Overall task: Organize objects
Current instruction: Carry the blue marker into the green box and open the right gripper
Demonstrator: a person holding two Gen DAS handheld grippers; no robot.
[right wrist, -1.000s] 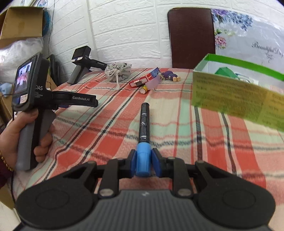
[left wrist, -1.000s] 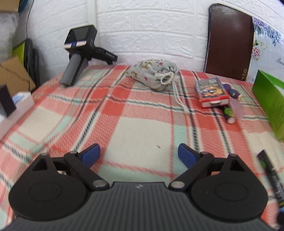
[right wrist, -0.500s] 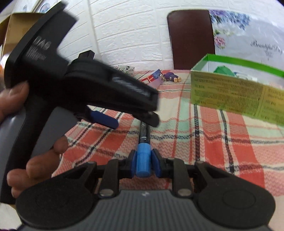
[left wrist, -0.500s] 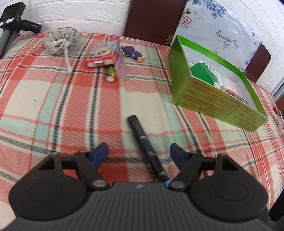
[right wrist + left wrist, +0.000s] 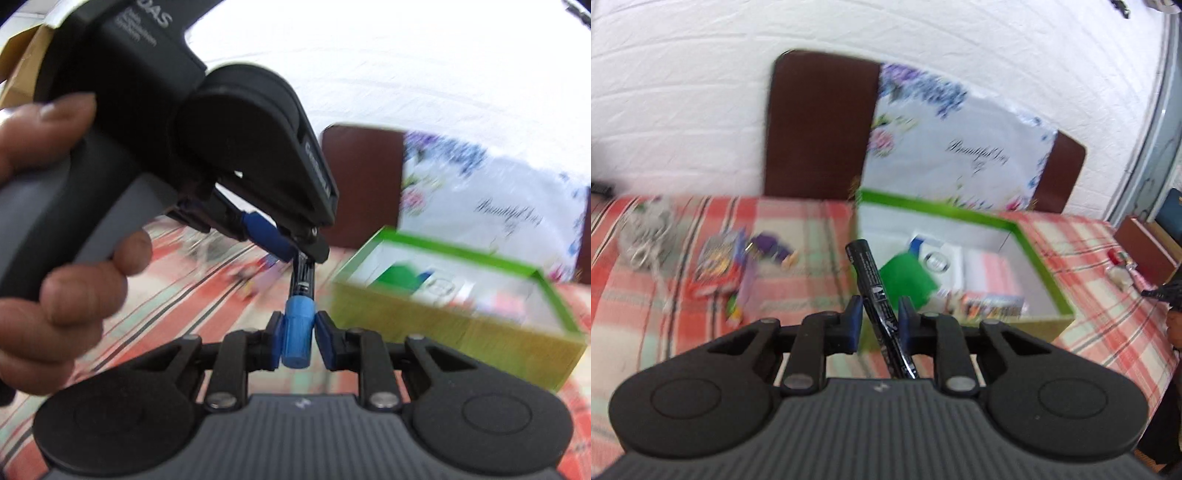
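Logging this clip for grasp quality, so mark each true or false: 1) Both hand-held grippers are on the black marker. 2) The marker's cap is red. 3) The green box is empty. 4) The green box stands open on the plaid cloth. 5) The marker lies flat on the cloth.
1) True: the left hand-held gripper grips the barrel of the black marker, and the right hand-held gripper grips its cap.
2) False: the cap is blue.
3) False: the green box holds several items, including a green one.
4) True: it sits open-topped on the plaid cloth.
5) False: the marker is held up between the two grippers.
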